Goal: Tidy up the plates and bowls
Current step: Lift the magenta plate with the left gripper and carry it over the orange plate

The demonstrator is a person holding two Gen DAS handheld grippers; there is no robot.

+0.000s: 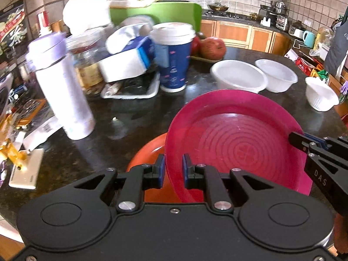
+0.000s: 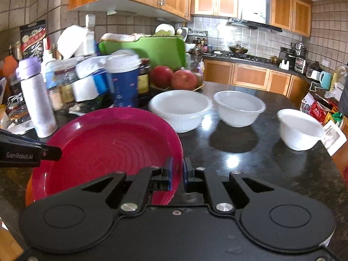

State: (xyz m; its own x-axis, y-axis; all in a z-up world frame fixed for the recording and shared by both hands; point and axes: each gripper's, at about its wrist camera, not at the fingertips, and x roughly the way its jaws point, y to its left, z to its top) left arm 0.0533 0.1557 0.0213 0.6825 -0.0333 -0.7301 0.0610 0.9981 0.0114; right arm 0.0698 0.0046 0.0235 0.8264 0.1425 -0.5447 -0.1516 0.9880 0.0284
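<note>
A magenta plate (image 1: 235, 139) is held tilted above an orange plate (image 1: 150, 150) on the dark counter. My left gripper (image 1: 173, 169) is shut on the magenta plate's left rim. My right gripper (image 2: 177, 174) is shut on its right rim (image 2: 177, 152); it also shows in the left wrist view (image 1: 304, 141). The orange plate peeks out under the magenta one in the right wrist view (image 2: 29, 189). Three white bowls stand behind: a wide one (image 2: 180, 108), a middle one (image 2: 238, 107) and a small ribbed one (image 2: 299, 128).
Clutter fills the counter's left: a lilac bottle (image 1: 65, 87), a blue paper cup (image 1: 173, 56), jars, a tissue box, a green board (image 1: 165, 15). Red fruit (image 2: 182, 79) lies behind the bowls. A phone (image 1: 26, 171) lies near the left edge.
</note>
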